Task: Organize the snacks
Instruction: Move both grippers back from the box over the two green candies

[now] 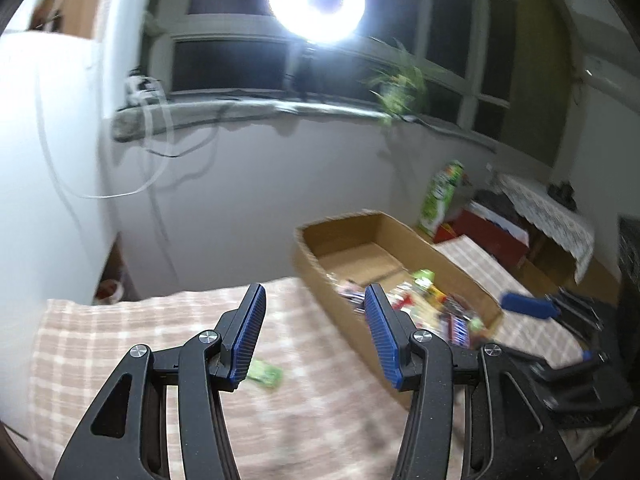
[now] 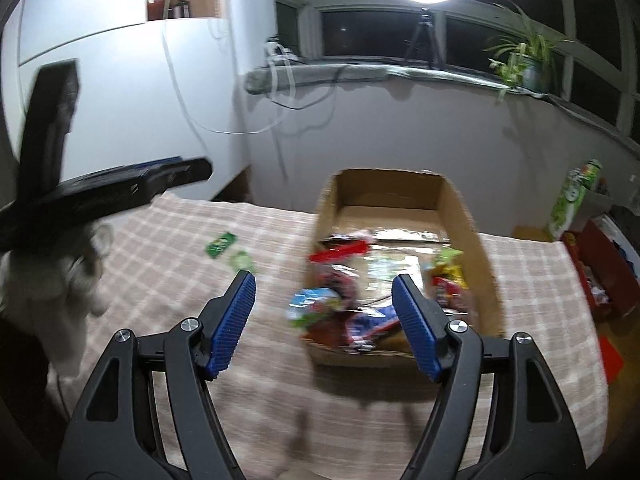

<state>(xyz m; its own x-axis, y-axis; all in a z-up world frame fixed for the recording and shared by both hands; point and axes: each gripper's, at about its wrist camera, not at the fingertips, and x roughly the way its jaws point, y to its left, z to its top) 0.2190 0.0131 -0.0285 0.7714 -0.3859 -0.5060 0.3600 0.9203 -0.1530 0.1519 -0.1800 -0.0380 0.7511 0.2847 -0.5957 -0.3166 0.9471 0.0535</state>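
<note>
The left gripper hangs above the pink-and-white checked cloth with its blue ribbed pads set apart and nothing between them. Just below its left pad lies a small green snack packet on the cloth; beyond its right pad stands the long brown cardboard box, with a blurred heap of bright snack wrappers at its near end. The right gripper is spread wider, also holding nothing, and it points at the near end of the same box, where the wrappers lie between its fingers in view. Ahead and to its left, two green packets lie on the cloth. A gloved hand carries the other gripper at far left.
</note>
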